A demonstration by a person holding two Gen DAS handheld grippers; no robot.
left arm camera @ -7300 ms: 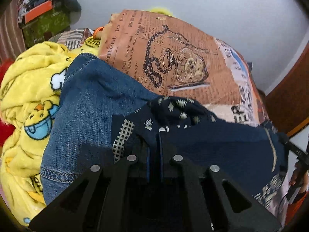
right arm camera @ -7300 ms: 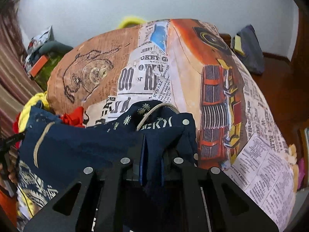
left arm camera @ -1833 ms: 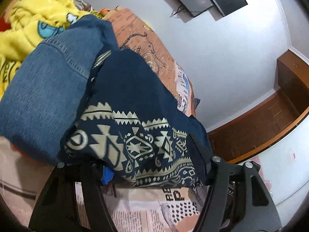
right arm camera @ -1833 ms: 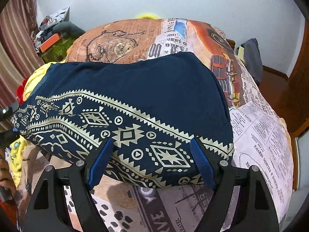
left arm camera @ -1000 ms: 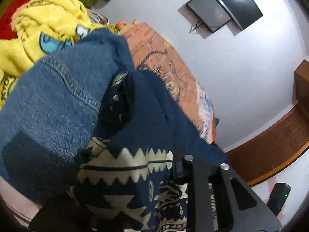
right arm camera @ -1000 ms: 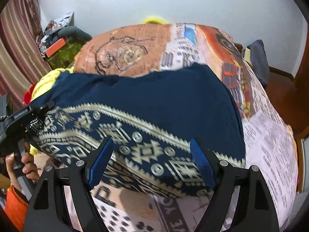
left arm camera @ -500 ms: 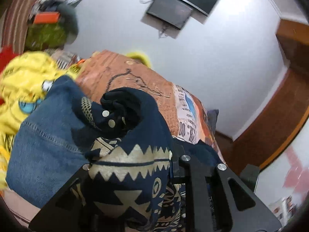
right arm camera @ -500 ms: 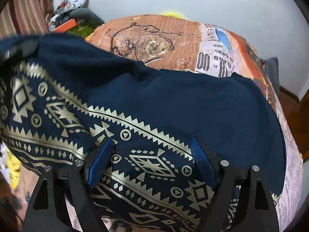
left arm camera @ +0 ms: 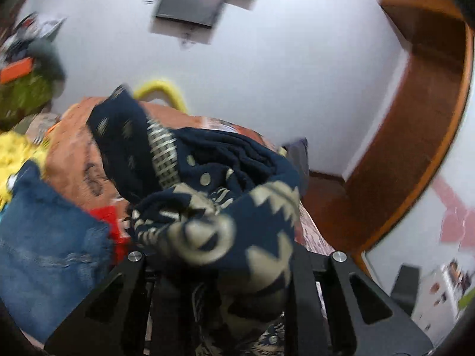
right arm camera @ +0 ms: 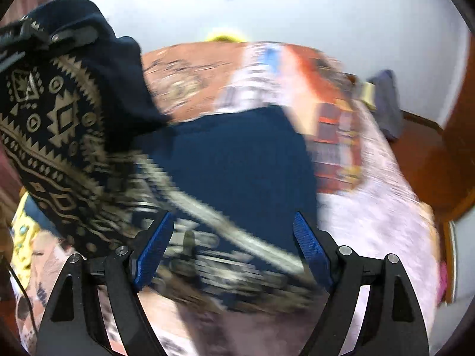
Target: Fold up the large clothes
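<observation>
Clearly lifted above the printed bedspread [right arm camera: 371, 213]: one end of the navy patterned garment [left arm camera: 237, 207], bunched and pinched in the left gripper [left arm camera: 225, 270], with jaws closing on the cloth. Lying flat on the bed: the other part of the same garment [right arm camera: 237, 172], spread under the right gripper [right arm camera: 231, 252], blue pads [right arm camera: 154, 246] standing wide apart, not pressing on anything. Beside the raised end, at the left: folded jeans [left arm camera: 44, 237] and a yellow blanket [left arm camera: 17, 160]. Much motion blur in both views.

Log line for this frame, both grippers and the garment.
left gripper: shut on navy patterned garment, lifted | right gripper: open, over garment | bed: garment partly resting
</observation>
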